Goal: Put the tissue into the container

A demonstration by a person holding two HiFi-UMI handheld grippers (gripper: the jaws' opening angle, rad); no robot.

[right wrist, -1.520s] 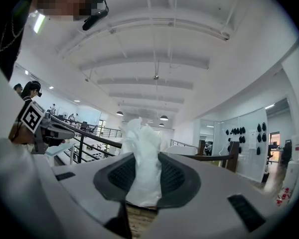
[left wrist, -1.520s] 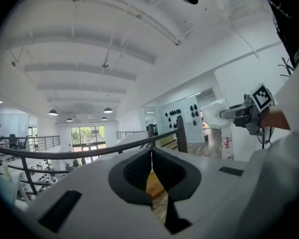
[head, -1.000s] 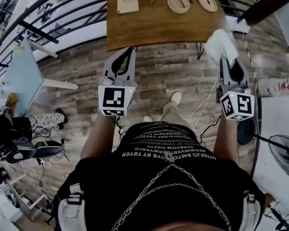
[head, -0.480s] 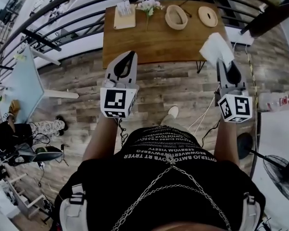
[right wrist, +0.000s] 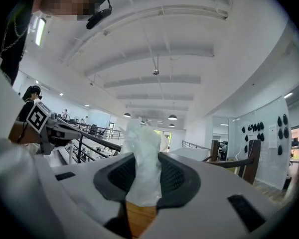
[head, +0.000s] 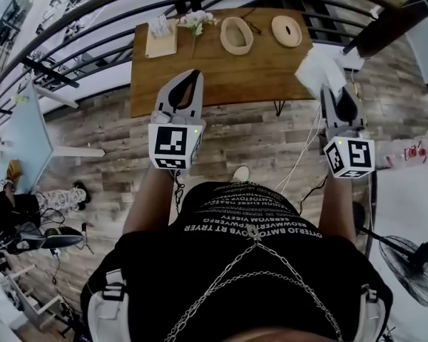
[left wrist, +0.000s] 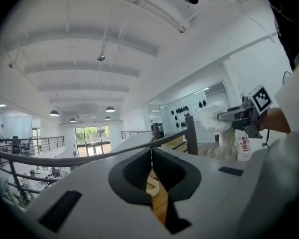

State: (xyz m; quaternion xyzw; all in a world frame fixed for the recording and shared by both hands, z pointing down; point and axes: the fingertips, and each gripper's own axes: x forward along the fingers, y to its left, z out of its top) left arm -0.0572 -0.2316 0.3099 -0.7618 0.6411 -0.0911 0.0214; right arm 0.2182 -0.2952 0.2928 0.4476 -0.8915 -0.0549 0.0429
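Note:
A white tissue (head: 317, 68) sticks up from my right gripper (head: 329, 91), which is shut on it, just off the wooden table's (head: 200, 73) right near corner. In the right gripper view the tissue (right wrist: 144, 158) is pinched between the dark pads. The oval wooden container (head: 236, 35) stands at the back of the table, with a round lid (head: 287, 30) to its right. My left gripper (head: 193, 75) hovers over the table's near edge, shut and empty. In the left gripper view its jaws meet, and the right gripper (left wrist: 237, 116) and tissue (left wrist: 211, 118) show at the right.
A tissue box (head: 161, 38) and flowers (head: 195, 21) stand at the table's back left. A black railing (head: 78, 45) curves behind and to the left. A glass table (head: 25, 123) is at left, a fan (head: 406, 258) at lower right, and cables (head: 299, 155) run along the floor.
Both grippers have come closer to the table; the left one now overlaps its near edge. The table sits further left in view. The tissue stays gripped.

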